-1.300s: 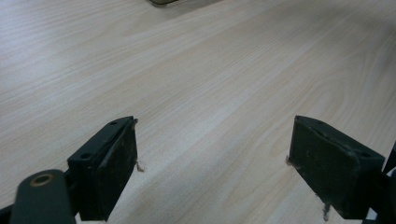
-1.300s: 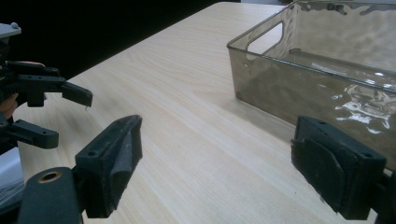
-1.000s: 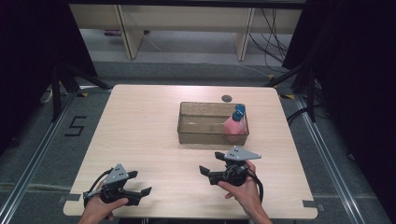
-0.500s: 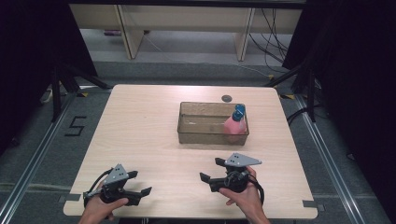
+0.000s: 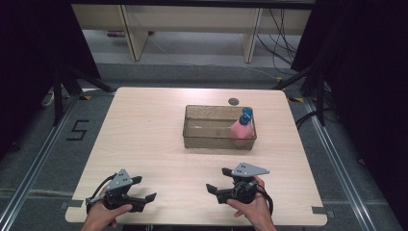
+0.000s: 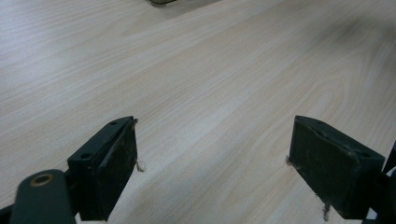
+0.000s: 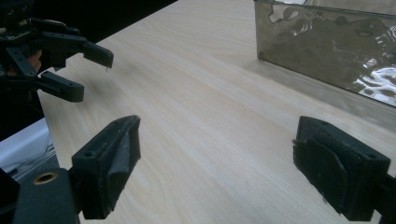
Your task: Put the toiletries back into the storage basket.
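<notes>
Now, our risks as we see them:
Left claw [image 5: 144, 190]: jaws wide and empty, low over the bare counter [image 5: 144, 125] at its near left corner, well apart from everything else.
Right claw [image 5: 217, 181]: jaws wide and empty too, near the front edge, pointing leftward toward the left one; its own view catches the bin's near wall to the right.
Bottle [image 5: 242, 127]: pink, blue cap, standing in the right end of the clear bin [image 5: 211, 140], leaning against or close to the right wall; we cannot tell which.
Risk, reach: we judge the right claw must turn toward the bin first; going in at this angle, a jaw could catch the near wall and shove the bin across the counter.
Risk, grasp: the bottle sits tight in a corner, so one jaw may find no room between it and the wall, and could tip it over.
Risk, slip: a rounded, smooth-looking body may squirt out if pinched high near the cap.
</notes>
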`<action>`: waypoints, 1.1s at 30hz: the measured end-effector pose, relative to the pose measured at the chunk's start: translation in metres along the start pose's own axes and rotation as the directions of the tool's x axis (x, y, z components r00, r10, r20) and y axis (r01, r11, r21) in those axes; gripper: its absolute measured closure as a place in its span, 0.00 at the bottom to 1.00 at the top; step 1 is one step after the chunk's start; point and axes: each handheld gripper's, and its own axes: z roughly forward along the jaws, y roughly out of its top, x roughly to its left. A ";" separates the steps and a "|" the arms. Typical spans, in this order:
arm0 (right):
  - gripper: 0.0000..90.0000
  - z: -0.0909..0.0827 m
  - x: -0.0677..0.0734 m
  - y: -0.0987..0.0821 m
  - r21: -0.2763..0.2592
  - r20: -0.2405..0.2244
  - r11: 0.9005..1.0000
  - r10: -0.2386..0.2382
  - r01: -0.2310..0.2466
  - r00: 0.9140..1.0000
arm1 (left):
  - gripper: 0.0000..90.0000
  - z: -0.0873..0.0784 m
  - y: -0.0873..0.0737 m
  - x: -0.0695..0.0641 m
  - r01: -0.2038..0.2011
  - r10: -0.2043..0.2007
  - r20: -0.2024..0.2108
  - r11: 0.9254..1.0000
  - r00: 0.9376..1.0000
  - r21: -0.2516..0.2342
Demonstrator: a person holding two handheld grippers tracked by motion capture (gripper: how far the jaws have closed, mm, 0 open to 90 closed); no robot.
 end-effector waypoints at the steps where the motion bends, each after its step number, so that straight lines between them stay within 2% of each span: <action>1: 0.17 0.000 0.001 -0.001 0.004 -0.002 1.000 0.007 -0.007 1.000 | 0.16 0.000 0.000 0.000 0.000 0.000 0.000 1.000 1.000 0.000; 2: 0.17 0.001 -0.002 -0.001 0.000 -0.021 1.000 -0.018 0.018 1.000 | 0.16 0.000 0.000 0.000 0.001 -0.001 0.000 1.000 1.000 0.000; 4: 0.17 -0.002 0.001 -0.003 0.012 0.000 1.000 0.015 -0.015 1.000 | 0.16 0.000 0.000 0.000 0.002 -0.002 -0.001 1.000 1.000 0.000; 5: 0.17 -0.002 -0.001 -0.003 0.002 0.010 1.000 -0.029 0.029 1.000 | 0.16 0.000 0.000 0.000 0.002 -0.002 0.000 1.000 1.000 0.000; 6: 0.17 -0.002 -0.001 -0.004 0.005 -0.005 1.000 -0.019 0.019 1.000 | 0.16 0.000 0.000 0.000 0.002 -0.002 0.000 1.000 1.000 0.000; 7: 0.17 -0.002 0.000 -0.005 0.009 0.005 1.000 -0.003 0.003 1.000 | 0.16 0.000 0.000 0.000 0.002 -0.002 0.000 1.000 1.000 0.000; 9: 0.17 -0.002 -0.001 -0.006 0.006 0.003 1.000 -0.024 0.024 1.000 | 0.16 0.000 0.000 0.000 0.001 -0.001 -0.001 1.000 1.000 0.000; 12: 0.17 -0.003 0.000 -0.008 0.013 -0.002 1.000 -0.019 0.019 1.000 | 0.16 0.000 0.000 0.000 0.001 -0.001 -0.001 1.000 1.000 0.000; 13: 0.17 -0.004 0.003 -0.010 0.033 0.008 0.999 0.006 -0.006 1.000 | 0.16 0.000 0.000 0.000 0.000 0.000 0.000 1.000 1.000 0.001; 14: 0.17 -0.003 0.001 -0.011 0.026 0.002 1.000 -0.014 0.014 1.000 | 0.16 0.000 0.000 0.000 0.000 0.000 -0.001 1.000 1.000 0.000; 16: 0.18 -0.003 0.001 -0.012 0.027 -0.001 0.999 -0.017 0.017 1.000 | 0.16 -0.001 0.000 0.000 -0.002 0.002 0.003 1.000 1.000 0.010; 17: 0.18 -0.003 0.002 -0.013 0.027 0.004 0.999 -0.026 0.025 1.000 | 0.16 0.000 0.000 0.000 0.000 0.000 -0.005 1.000 1.000 -0.001; 19: 0.18 -0.004 0.004 -0.015 0.035 0.009 0.999 0.008 -0.008 1.000 | 0.16 0.000 0.000 0.000 -0.003 0.003 -0.001 1.000 1.000 0.002; 20: 0.18 -0.006 0.003 -0.015 0.035 0.019 0.999 -0.018 0.018 1.000 | 0.16 0.000 0.000 0.000 -0.003 0.003 0.001 1.000 1.000 0.007; 26: 0.18 -0.008 0.004 -0.019 0.030 0.013 0.999 -0.012 0.011 1.000 | 0.16 0.000 0.000 0.000 -0.001 0.001 0.002 1.000 1.000 0.006; 28: 0.18 -0.009 0.006 -0.021 0.027 0.015 1.000 0.015 -0.016 1.000 | 0.16 0.000 0.000 0.000 -0.001 0.001 0.002 1.000 1.000 0.006; 29: 0.18 -0.010 0.004 -0.021 0.031 0.018 0.999 -0.011 0.011 1.000 | 0.16 0.000 0.000 0.000 -0.002 0.002 0.003 1.000 1.000 0.007; 30: 0.18 -0.010 0.004 -0.021 0.031 0.018 0.999 -0.011 0.011 1.000 | 0.16 0.000 0.000 0.000 -0.002 0.002 0.003 1.000 1.000 0.007; 32: 0.18 -0.011 0.005 -0.022 0.026 0.022 1.000 0.000 -0.001 1.000 | 0.16 0.000 0.000 0.001 -0.002 0.002 0.002 1.000 1.000 0.006; 33: 0.18 -0.014 0.009 -0.023 0.036 0.023 0.998 0.050 -0.050 0.999 | 0.16 0.000 0.000 0.001 -0.007 0.007 0.004 1.000 1.000 0.006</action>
